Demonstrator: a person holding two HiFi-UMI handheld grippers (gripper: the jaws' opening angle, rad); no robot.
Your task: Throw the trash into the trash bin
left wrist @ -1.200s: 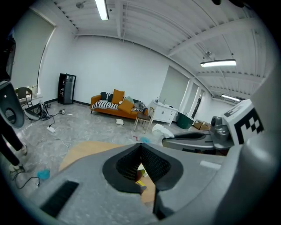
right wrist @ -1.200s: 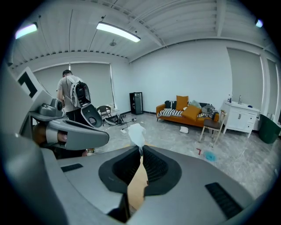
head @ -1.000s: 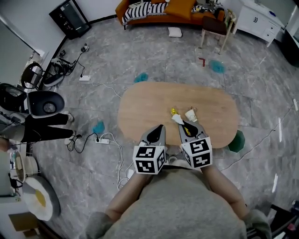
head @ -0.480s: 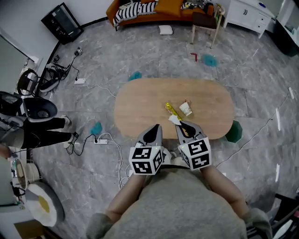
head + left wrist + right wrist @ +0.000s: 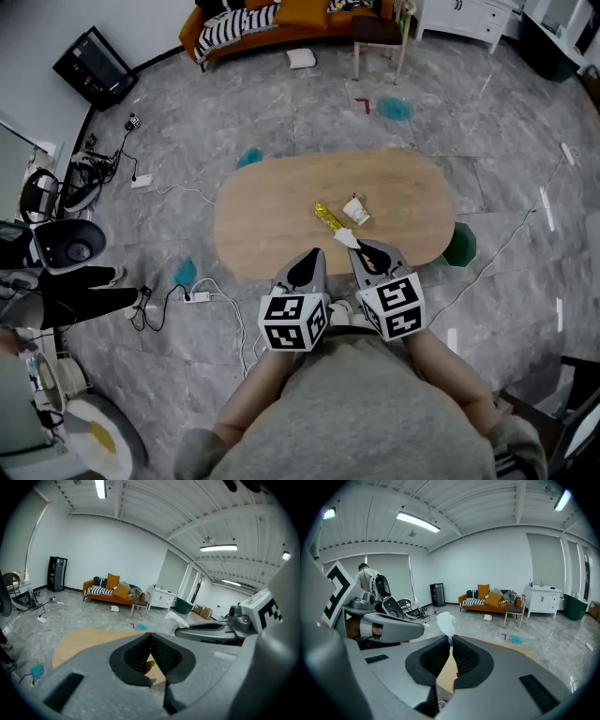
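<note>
Nearest is the person's grey-shirted chest (image 5: 361, 412), with a marker cube (image 5: 296, 321) on each gripper just ahead of it; the two grippers lie side by side, aimed forward and downward at the near edge of the counter (image 5: 262, 216). The left gripper (image 5: 149, 635) carries nothing; its fingers (image 5: 164, 657) are pressed together at the tips, with only bare counter showing through the gap behind them. The right gripper (image 5: 451, 639) has its fingers closed on a white tissue (image 5: 446, 622), pinching the narrow end; the tissue's long axis runs on from the fingertips, and its wider, crumpled end sticks out past them, up and away from the person. In the head view the tissue hangs over the near part of the counter, its free end towards a yellow wrapper (image 5: 328, 218).

The wrapper lies flat on the oval wooden top, its long axis slanting from far left to near right; a crumpled white cup (image 5: 355, 210) sits just beside it on the right. The green trash bin (image 5: 459, 246) stands on the grey floor (image 5: 281, 122) against the counter's right end, well apart from both grippers. Farther off are blue scraps (image 5: 249, 157) on the floor, a wooden chair (image 5: 377, 33) and an orange sofa (image 5: 281, 19) by the far wall.
</note>
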